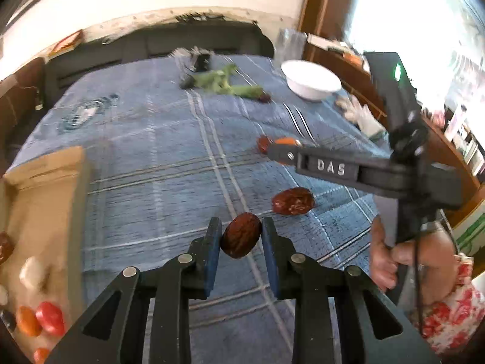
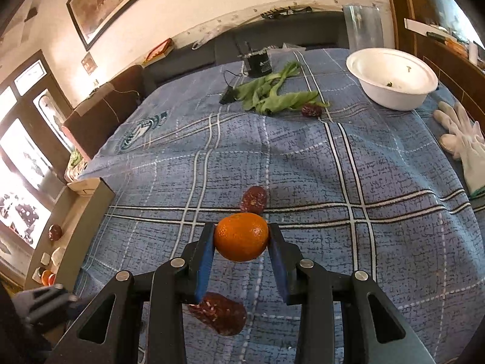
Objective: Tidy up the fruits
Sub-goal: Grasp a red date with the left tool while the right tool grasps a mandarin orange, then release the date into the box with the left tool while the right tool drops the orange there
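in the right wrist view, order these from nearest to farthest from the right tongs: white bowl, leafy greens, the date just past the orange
1. The date, on the blue plaid cloth just beyond the orange gripped in the right tongs.
2. The leafy greens, far side of the cloth, near the middle.
3. The white bowl, far right corner, only slightly farther than the greens.

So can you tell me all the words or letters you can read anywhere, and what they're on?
"DAS": raised letters on the side of the right gripper, seen from the left wrist view.
Round green emblem printed on the blue checked cloth: it looks like it carries lettering, too blurred to read.
Small black box at the far end of the cloth: a pale mark on its front, too small to read.
Nothing else readable.
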Motion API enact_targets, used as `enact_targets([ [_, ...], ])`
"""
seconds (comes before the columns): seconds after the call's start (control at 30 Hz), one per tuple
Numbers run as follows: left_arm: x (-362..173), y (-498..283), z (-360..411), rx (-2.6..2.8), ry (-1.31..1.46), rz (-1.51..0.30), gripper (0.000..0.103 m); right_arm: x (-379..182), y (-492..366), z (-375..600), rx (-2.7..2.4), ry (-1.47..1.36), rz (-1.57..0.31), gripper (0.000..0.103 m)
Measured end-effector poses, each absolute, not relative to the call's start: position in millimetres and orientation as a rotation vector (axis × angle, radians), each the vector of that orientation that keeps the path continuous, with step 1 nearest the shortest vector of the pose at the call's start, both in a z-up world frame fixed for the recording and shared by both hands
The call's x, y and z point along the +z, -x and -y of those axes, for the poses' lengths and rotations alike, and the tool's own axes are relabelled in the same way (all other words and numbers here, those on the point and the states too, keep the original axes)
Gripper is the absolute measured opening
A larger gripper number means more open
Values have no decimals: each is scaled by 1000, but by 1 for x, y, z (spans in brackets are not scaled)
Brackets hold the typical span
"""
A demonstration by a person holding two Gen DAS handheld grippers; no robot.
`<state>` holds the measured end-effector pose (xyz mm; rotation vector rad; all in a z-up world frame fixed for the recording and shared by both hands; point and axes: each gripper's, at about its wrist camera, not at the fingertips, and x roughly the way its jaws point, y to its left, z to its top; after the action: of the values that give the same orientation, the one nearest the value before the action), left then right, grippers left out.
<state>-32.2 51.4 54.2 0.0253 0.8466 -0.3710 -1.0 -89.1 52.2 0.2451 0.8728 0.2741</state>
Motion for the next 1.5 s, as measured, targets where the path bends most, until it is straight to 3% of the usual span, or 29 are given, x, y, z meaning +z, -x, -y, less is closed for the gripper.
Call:
enact_targets([
  [0.47,87,38,-242,-16,114,-842,26,102,33,-10,486,-108,-813,38],
  [0.8,51,12,-290,106,143,-958,26,91,36,-155,692,61,-904,39],
  [1.03,42,6,-300,109,182,-1012,26,69,23,-186,672,94,-948,39],
  [1.13,41,7,-304,101,208,-1016,31,63,16,-191,653,108,-956,39],
  [1.2,42,8,-306,100,224,-1006,41,60,14,-192,644,109,-961,39],
  [1.37,56,22,-308,115,234,-935,54,61,12,-189,648,101,-958,40],
  [1.43,63,31,-309,119,251,-903,59,62,13,-188,653,96,-958,42],
  [1.5,71,42,-310,123,277,-873,60,65,16,-186,655,83,-954,51],
])
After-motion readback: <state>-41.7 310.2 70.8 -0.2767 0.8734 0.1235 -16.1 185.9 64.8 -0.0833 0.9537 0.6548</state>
